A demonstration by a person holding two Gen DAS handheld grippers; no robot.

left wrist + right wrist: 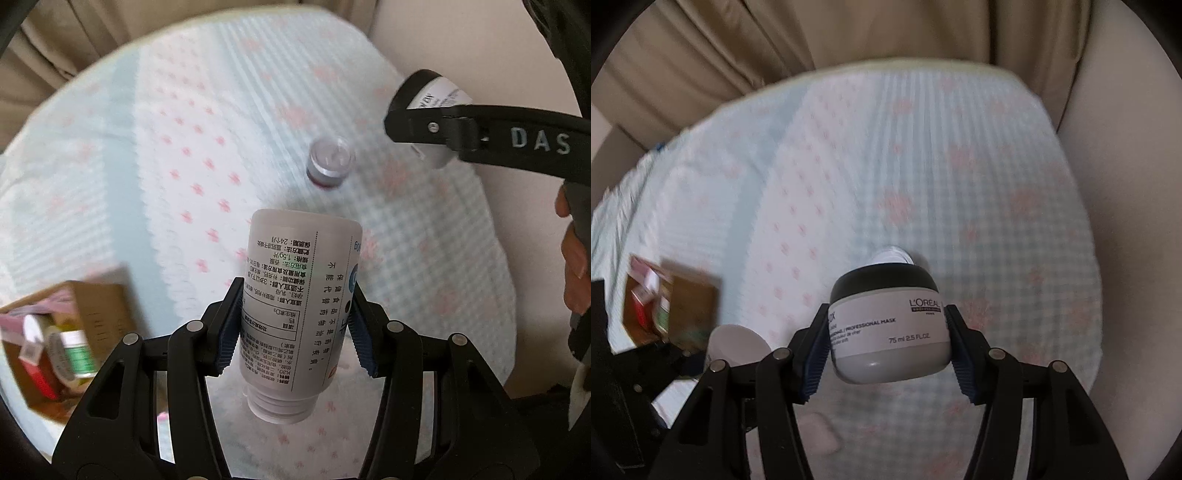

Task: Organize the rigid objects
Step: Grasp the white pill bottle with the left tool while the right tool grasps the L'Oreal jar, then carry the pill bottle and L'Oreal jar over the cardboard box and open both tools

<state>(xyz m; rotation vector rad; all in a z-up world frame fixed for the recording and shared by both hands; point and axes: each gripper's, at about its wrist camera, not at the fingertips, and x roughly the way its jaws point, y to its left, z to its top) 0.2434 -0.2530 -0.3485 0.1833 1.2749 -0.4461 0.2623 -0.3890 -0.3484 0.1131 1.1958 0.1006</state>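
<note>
My left gripper [295, 325] is shut on a white pill bottle [299, 295] with printed Chinese text, held above the bed with its neck toward the camera. My right gripper [888, 347] is shut on a grey L'Oreal mask jar [890, 325] with a black lid; in the left wrist view it shows at the upper right [428, 107]. A small clear-capped bottle [330, 162] stands on the bedspread; only its top shows behind the jar in the right wrist view [892, 255]. A brown cardboard box [99, 314] holding several small packages sits at the left, also in the right wrist view [694, 310].
A checked bedspread [184, 147] with pink flowers covers the bed. Beige curtains [775, 44] hang behind it. The pill bottle's white base [738, 341] and dark parts of the left gripper [613, 369] show at the lower left of the right wrist view. A hand [574, 266] is at the right edge.
</note>
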